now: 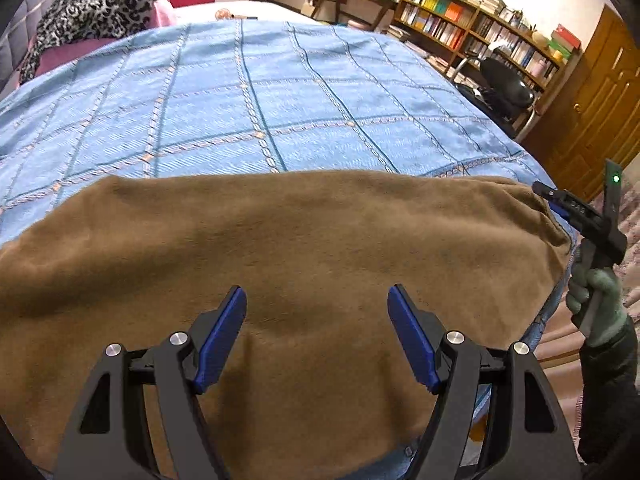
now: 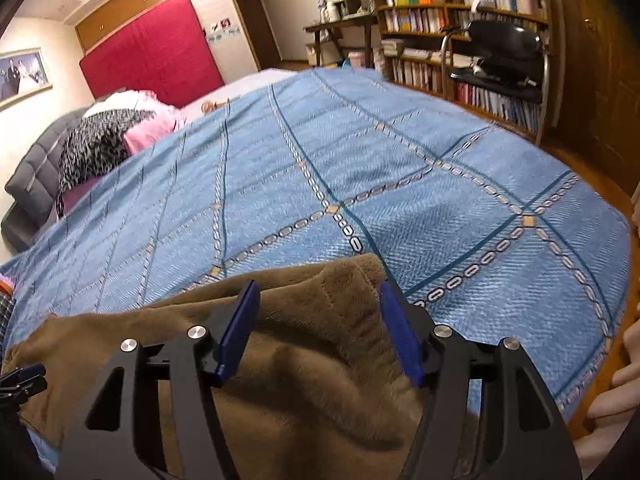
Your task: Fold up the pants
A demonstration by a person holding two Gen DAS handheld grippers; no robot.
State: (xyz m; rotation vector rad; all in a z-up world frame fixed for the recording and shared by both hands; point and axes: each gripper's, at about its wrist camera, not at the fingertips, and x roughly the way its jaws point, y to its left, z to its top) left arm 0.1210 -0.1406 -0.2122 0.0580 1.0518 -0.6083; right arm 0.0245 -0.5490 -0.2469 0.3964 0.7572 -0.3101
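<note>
Brown fleece pants [image 1: 280, 248] lie spread across the near edge of the bed on a blue checked bedspread [image 1: 256, 92]. My left gripper [image 1: 317, 300] is open and empty, held just above the middle of the pants. My right gripper [image 2: 318, 296] is open over the bunched right end of the pants [image 2: 320, 344], with the fabric between and below its fingers. The right gripper also shows at the right end of the pants in the left wrist view [image 1: 560, 204], held by a gloved hand. The left gripper's tips show at the left edge of the right wrist view [image 2: 22, 378].
Pillows and a leopard-print cloth [image 1: 92, 12] lie at the head of the bed. A bookshelf [image 1: 480, 28], a black chair [image 1: 504, 88] and a wooden door [image 1: 600, 100] stand to the right of the bed. A bare hand [image 2: 616, 392] is at the bed's right edge.
</note>
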